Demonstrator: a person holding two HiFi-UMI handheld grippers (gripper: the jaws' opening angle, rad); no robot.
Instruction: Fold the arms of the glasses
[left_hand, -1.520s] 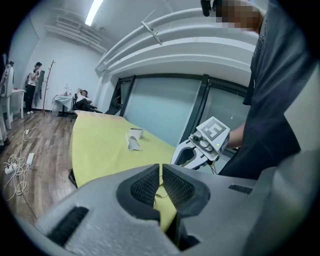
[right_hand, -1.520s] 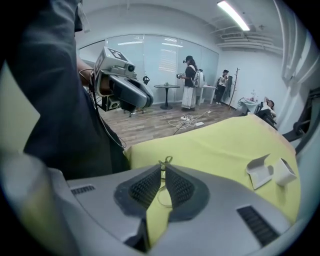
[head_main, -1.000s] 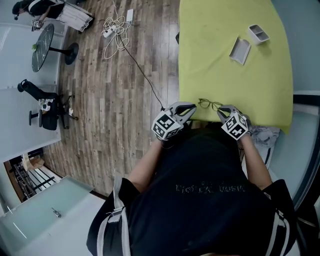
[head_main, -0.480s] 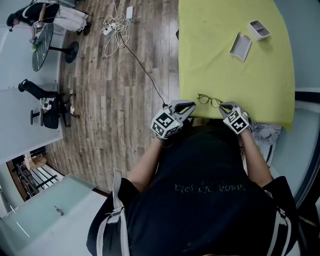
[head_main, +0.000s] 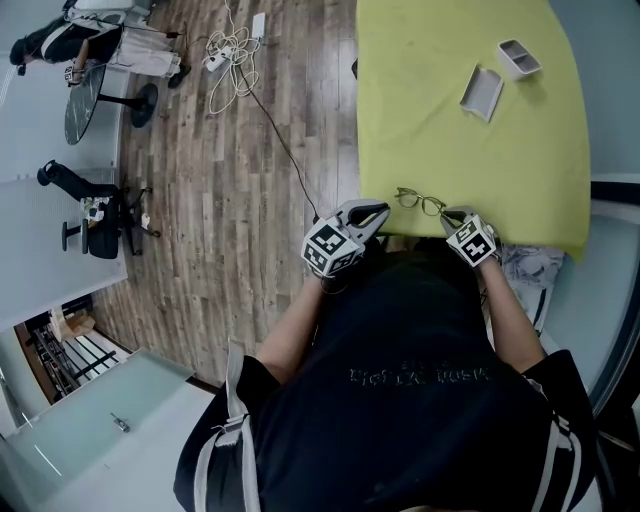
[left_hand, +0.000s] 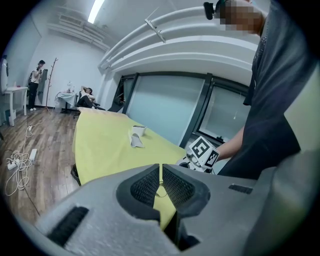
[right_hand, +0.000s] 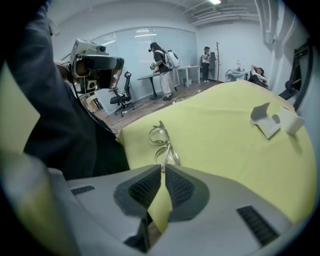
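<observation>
Glasses (right_hand: 161, 142) sit between the left gripper (left_hand: 160, 165) and right gripper (right_hand: 163, 168), each pinched shut on an arm tip, apparently to fold both arms inward.

I see the wearer's black short-sleeved T-shirt (head_main: 420, 400); grey left gripper (head_main: 380, 211) and right gripper (head_main: 447, 213) bear black-and-white marker cubes (head_main: 333, 248).

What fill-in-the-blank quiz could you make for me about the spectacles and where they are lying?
1. The glasses lie near the edge of a tablecloth whose colour is ___.
2. The right tool is closed on one thin ___ of the glasses.
3. The floor beside the tablecloth is laid with planks of ___.

Missing words: yellow; arm; wood.
</observation>
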